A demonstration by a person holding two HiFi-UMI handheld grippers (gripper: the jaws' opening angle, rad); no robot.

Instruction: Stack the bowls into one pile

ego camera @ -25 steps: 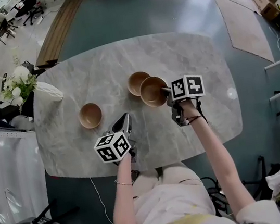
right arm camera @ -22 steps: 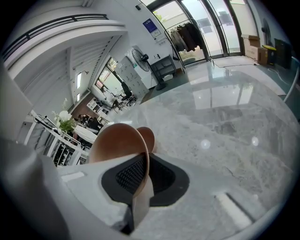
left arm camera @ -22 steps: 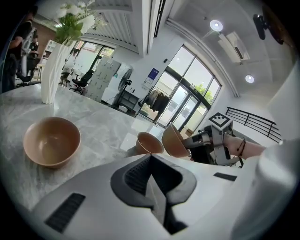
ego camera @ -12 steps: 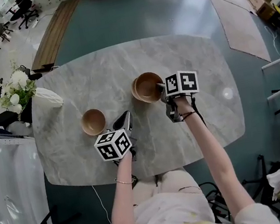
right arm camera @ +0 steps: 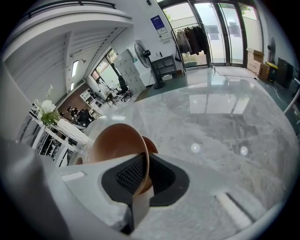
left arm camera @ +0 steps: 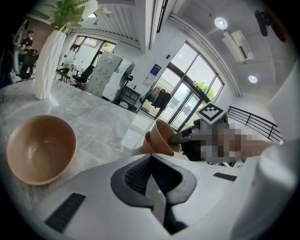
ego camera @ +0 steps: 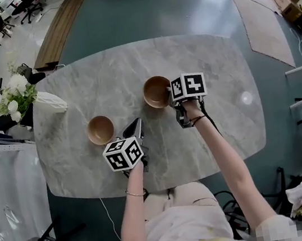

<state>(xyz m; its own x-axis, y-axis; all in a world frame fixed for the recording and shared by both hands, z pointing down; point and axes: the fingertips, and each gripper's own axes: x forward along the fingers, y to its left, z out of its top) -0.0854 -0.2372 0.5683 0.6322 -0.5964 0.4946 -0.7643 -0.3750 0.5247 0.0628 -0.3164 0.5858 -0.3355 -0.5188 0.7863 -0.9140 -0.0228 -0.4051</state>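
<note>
The held bowl (ego camera: 156, 92) faced mouth-up but tilted, its raised rim toward the right tool (ego camera: 170, 96), whose jaws were pinched shut on that rim near the counter's (ego camera: 104, 73) middle. It seemed nested in a second bowl (right arm camera: 151, 144). A third bowl (ego camera: 100, 130) sat apart toward the left edge, near the closed, empty left tool (ego camera: 134, 127). A vase (ego camera: 51, 101) stood at that edge. The bowls were plain tan.

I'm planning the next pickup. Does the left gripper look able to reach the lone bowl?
Probably yes: the left gripper is empty, jaws together, beside the lone bowl, with only table between them. It must open first.
</note>
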